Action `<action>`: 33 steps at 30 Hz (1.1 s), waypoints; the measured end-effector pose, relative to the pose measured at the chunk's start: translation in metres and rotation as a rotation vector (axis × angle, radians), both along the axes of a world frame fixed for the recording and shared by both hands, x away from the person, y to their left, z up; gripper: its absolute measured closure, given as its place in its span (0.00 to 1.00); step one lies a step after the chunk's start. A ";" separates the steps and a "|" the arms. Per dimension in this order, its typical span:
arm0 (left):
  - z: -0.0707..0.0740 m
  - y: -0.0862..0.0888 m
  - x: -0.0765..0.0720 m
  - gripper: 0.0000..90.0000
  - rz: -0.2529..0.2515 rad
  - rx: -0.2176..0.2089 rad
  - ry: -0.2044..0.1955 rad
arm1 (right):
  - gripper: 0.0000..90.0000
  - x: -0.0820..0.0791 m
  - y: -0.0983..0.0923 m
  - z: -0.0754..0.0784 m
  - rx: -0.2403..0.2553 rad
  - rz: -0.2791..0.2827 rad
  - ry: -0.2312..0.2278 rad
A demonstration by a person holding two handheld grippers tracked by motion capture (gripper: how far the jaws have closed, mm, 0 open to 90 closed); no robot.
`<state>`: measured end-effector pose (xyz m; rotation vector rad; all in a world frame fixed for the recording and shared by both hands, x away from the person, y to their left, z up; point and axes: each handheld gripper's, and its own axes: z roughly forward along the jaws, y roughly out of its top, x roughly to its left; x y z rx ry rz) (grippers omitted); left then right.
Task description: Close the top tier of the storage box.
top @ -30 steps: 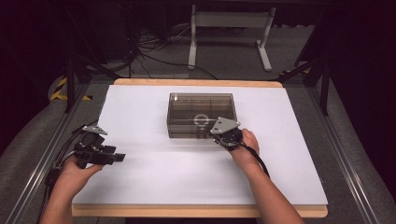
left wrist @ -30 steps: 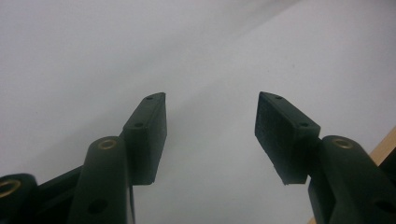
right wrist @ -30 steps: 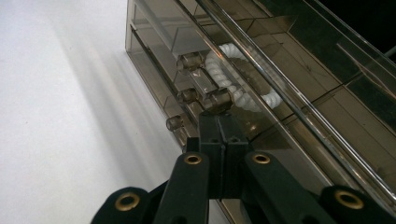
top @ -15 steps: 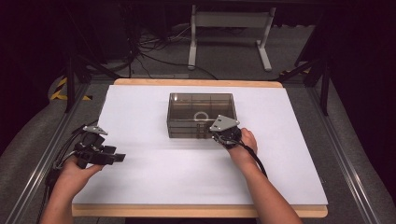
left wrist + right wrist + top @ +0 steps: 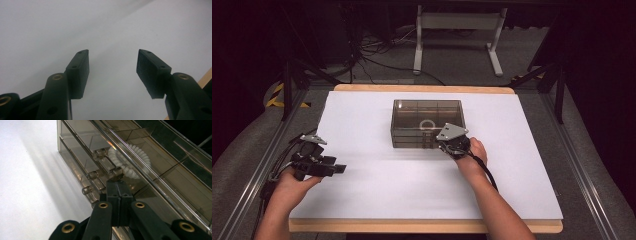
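Right gripper (image 5: 117, 185) jaws closed, tips at drawer knob (image 5: 116, 173) of smoky plastic box (image 5: 428, 123), likely to pull drawer holding white coil (image 5: 131, 161). Left gripper (image 5: 113, 72) jaws apart, empty, parked on table (image 5: 362, 190).

The drawer box (image 5: 428, 122), at the centre of the high view, looks like smoke-tinted clear plastic, glossy and smooth, with bright reflections along its edges in the right gripper view. Its drawer knobs (image 5: 116, 173) are clear glossy plastic cylinders. Inside lies a white coiled ring (image 5: 132, 160), ribbed and slightly shiny, plastic by the look. The desk (image 5: 377, 185) has a matt white, paper-like top, smooth and even, and a pale wooden edge along the lower frame. The left claw (image 5: 112, 72) is matt black plastic with finely textured pads and brass-coloured metal rivets; the right claw (image 5: 117, 191) looks the same.
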<state>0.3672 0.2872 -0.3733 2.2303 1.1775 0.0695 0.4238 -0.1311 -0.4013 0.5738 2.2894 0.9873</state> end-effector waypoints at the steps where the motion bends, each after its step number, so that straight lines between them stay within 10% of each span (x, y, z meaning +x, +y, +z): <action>1: 0.000 0.000 0.000 0.49 0.000 0.001 -0.001 | 1.00 0.000 0.000 0.000 0.002 -0.002 0.001; 20: 0.003 0.000 0.001 0.49 -0.011 -0.022 -0.006 | 0.91 -0.018 -0.014 0.018 0.017 0.052 -0.019; 33: 0.004 0.000 0.002 0.49 -0.015 -0.025 -0.007 | 0.57 -0.028 -0.041 0.045 0.069 0.122 0.053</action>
